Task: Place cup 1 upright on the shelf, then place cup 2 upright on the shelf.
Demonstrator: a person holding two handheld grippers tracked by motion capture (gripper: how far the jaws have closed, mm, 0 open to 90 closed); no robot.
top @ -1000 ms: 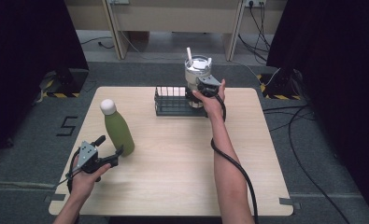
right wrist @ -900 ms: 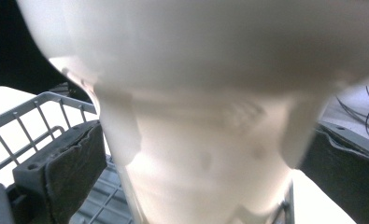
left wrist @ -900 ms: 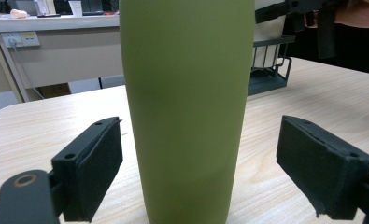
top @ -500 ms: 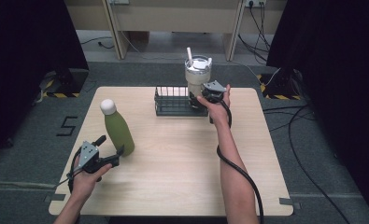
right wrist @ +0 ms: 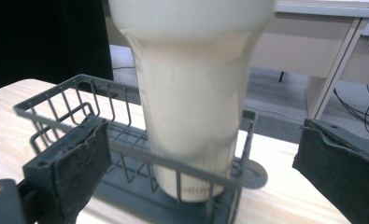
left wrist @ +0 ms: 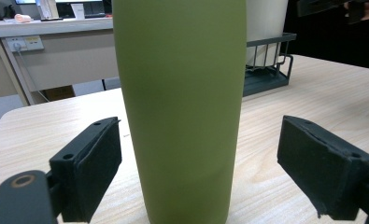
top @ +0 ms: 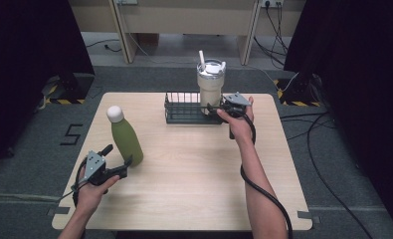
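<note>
Since the earlier frame, the right gripper [top: 215, 108] has backed away from the cream tumbler [top: 210, 84], which stands in the wire rack [top: 176, 113]; the left gripper [top: 125, 167] waits beside the green bottle [top: 125, 138], well left of that rack. From the left gripper view, the bottle [left wrist: 180, 107] sits between spread pads, untouched. From the right gripper view, the jaws have just been closing yet stand apart, the tumbler [right wrist: 191, 98] loose between them, apparently delivered.

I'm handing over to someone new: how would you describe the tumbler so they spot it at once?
Find the wooden table, then the dark wire rack at its far edge. The tumbler stands upright in the rack's right end: cream, wide-topped, with a lid and straw, unlike the green bottle, which stands outside the rack.
</note>
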